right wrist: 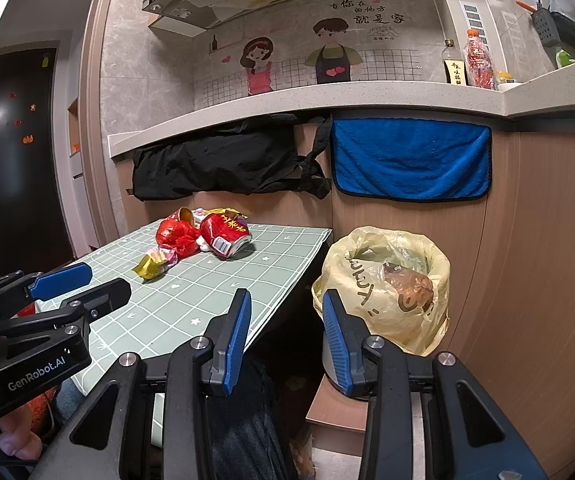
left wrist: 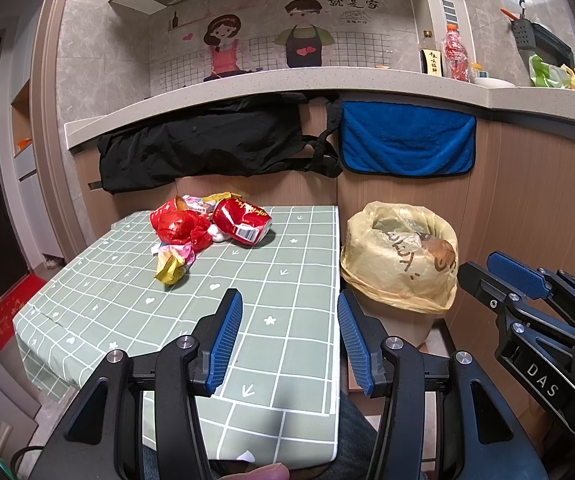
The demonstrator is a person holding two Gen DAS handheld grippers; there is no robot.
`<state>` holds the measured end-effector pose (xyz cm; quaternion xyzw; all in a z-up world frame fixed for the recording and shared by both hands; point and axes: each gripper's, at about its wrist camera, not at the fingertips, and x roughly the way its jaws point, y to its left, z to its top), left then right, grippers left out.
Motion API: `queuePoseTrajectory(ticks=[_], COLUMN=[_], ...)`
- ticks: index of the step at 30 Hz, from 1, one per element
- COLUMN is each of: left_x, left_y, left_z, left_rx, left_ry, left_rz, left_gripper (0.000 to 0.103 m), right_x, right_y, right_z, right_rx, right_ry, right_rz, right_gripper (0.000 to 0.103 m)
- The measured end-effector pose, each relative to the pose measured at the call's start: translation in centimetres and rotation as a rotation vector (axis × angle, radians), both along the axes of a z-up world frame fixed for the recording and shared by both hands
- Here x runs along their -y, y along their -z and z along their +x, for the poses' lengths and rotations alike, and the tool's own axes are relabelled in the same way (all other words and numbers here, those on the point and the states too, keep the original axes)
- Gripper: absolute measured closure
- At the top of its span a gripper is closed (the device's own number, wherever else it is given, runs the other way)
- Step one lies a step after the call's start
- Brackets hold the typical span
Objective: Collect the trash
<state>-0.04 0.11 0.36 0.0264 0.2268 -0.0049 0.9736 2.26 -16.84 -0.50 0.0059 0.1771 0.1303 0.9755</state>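
Nothing has been picked up yet, so this looks like the opening of the collecting: both grippers hang back from the wrapper pile (left wrist: 203, 232), the chosen landmark here, which lies on the far part of the desk (left wrist: 287, 280). The left gripper (left wrist: 289, 344) sits over the near edge of the desk, well short of the pile, its ribbed blue pads spread wide with nothing between them. The right gripper (right wrist: 285, 336) is off to the right of the pile, beyond the desk's corner, likewise spread and empty. The pile is a loose heap: a dented red can (left wrist: 241, 222) lying on its side with its barcode showing, crinkled glossy red foil (left wrist: 179, 230) just beside it, and a yellow and pink wrapper (left wrist: 173, 264) on the near side. To the right of the pile, past the desk's edge, stands a bin (left wrist: 401, 264) lined with a thin, wrinkled yellow plastic bag, already partly filled. The next move likely calls for one gripper to reach forward to the pile and close on a single piece; the foil should crush easily, while the can's curved metal may slip.
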Motion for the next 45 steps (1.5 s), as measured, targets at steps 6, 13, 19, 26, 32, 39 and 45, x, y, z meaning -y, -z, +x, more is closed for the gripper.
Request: queuePoseTrajectory(ticks=[6, 13, 19, 26, 32, 39, 45], left_x=[0.0, -0.1, -0.1, -0.1, 0.0, -4.5, -11.7], left_y=[0.0, 0.1, 0.0, 0.1, 0.0, -0.7, -1.0], left_z=[0.0, 0.0, 0.0, 0.0, 0.2, 3.7, 9.5], left_rx=[0.000, 0.000, 0.000, -0.002, -0.002, -0.019, -0.033], left_ry=[0.001, 0.001, 0.001, 0.001, 0.010, -0.032, -0.098], left_rz=[0.000, 0.000, 0.000, -0.001, -0.011, -0.084, -0.112], left_gripper=[0.052, 0.052, 0.052, 0.052, 0.052, 0.052, 0.052], right_x=[0.2, 0.2, 0.3, 0.4, 0.4, -0.4, -3.3], right_y=[0.1, 0.1, 0.2, 0.3, 0.3, -0.5, -2.4], right_z=[0.1, 0.1, 0.2, 0.2, 0.2, 3.3, 9.4], right_rx=[-0.002, -0.002, -0.004, -0.006, -0.008, 0.000, -0.003], right_ry=[0.000, 0.001, 0.002, 0.001, -0.002, -0.042, -0.127], right_rz=[0.000, -0.001, 0.001, 0.002, 0.002, -0.046, -0.061], right_gripper=[0.067, 0.067, 0.067, 0.067, 0.067, 0.067, 0.067])
